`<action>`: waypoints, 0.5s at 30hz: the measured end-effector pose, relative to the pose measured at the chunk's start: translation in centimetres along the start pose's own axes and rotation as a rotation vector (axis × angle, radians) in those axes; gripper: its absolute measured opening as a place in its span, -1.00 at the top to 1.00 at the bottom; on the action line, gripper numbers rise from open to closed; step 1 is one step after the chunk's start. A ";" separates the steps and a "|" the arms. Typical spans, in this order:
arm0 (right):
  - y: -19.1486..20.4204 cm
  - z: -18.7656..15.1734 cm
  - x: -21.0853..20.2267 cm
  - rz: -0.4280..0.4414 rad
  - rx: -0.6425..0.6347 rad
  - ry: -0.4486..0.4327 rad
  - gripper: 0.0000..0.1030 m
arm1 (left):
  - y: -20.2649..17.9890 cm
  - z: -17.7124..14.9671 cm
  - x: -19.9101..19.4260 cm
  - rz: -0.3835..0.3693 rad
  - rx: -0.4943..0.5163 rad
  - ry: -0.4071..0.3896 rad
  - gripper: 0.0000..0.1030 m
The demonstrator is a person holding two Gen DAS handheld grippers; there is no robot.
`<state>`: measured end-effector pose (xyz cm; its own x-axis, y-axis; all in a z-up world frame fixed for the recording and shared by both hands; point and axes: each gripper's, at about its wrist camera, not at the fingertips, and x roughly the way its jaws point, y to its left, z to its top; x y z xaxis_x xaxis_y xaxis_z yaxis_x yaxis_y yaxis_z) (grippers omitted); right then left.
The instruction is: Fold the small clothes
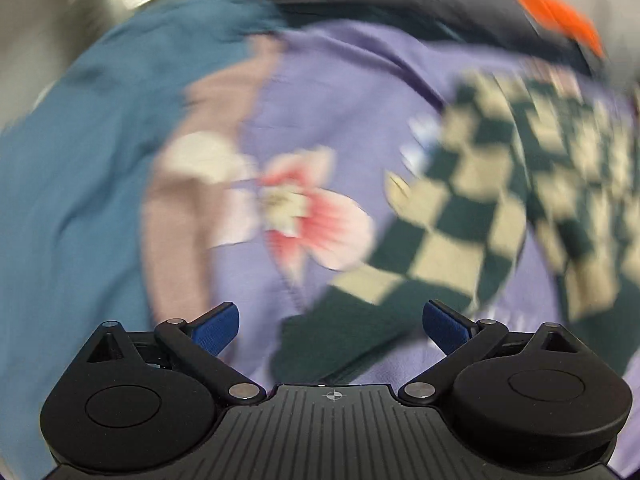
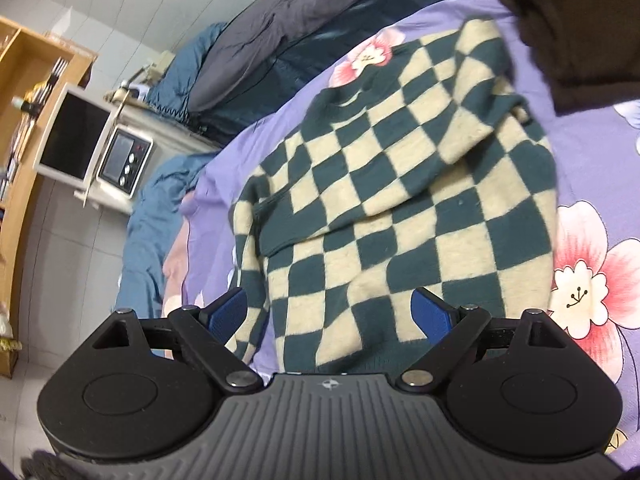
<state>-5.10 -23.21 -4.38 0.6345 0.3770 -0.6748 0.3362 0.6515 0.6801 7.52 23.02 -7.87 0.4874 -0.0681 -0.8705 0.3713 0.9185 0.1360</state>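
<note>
Two grippers, both spread wide and both empty. Left gripper [image 1: 331,326]: blue pads at lower centre of its blurred view, nothing pinched; the dark green cuff of the checked sweater [image 1: 472,200] lies just beyond and between the jaws, apparently untouched. Right gripper [image 2: 330,312]: jaws well apart at lower centre of its sharper view, poised above the sweater's near hem, with no cloth between the pads. Checked sweater [image 2: 400,184], green and cream: spread across the middle of the right view on the purple floral sheet [image 2: 592,152], one sleeve already laid diagonally across the body, its cuff ending at centre left. Blue bedding [image 2: 148,240] along the left edge of the sheet; a dark brown sleeve [image 2: 560,32] crosses the upper right corner; a small white appliance [image 2: 80,140] stands at far left beside a wooden shelf [image 2: 24,80]. Step in hand, as judged: one sleeve is folded in, and the next grip for a body fold is to be set. To do it well: take two matching points on the near hem, one per gripper, pinching all layers so the folded sleeve stays trapped; lift only slightly, carry toward the collar at upper centre, align edges, then release both together. Risk: thick knit slipping from a shallow pinch, or the sheet being caught underneath.
</note>
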 end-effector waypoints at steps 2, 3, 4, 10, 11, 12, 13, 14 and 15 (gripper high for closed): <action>-0.2 -0.2 -0.3 -0.017 0.005 -0.001 -0.79 | -2.8 0.2 2.6 0.084 0.128 0.042 -1.00; -0.5 -0.3 -0.5 -0.022 0.015 -0.005 -0.79 | -3.8 0.2 3.2 0.070 0.170 0.041 -1.00; -0.7 -0.5 -0.7 -0.029 0.024 -0.011 -0.79 | -4.5 0.2 3.4 0.047 0.195 0.034 -1.00; -2.4 -1.1 -2.3 -0.071 0.075 -0.053 -0.79 | 0.5 4.0 -0.2 0.092 -0.080 -0.074 0.11; -2.7 -1.2 -2.6 -0.075 0.084 -0.061 -0.79 | 2.9 4.9 -1.2 0.129 -0.169 -0.111 0.11; -2.9 -1.3 -2.7 -0.080 0.093 -0.069 -0.79 | 5.6 5.9 -2.0 0.187 -0.250 -0.142 0.10; -3.1 -1.4 -2.9 -0.084 0.100 -0.077 -0.79 | 7.7 6.8 -2.6 0.263 -0.306 -0.172 0.10; -3.2 -1.4 -3.1 -0.086 0.107 -0.083 -0.79 | 9.6 7.6 -3.1 0.343 -0.351 -0.203 -0.04; -3.3 -1.5 -3.1 -0.087 0.113 -0.088 -0.79 | 11.3 8.4 -3.4 0.403 -0.410 -0.227 -0.52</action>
<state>-9.23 -25.61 -4.95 0.6565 0.2603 -0.7080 0.4655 0.5987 0.6518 16.63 30.34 0.60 0.6988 0.2760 -0.6599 -0.1891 0.9610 0.2017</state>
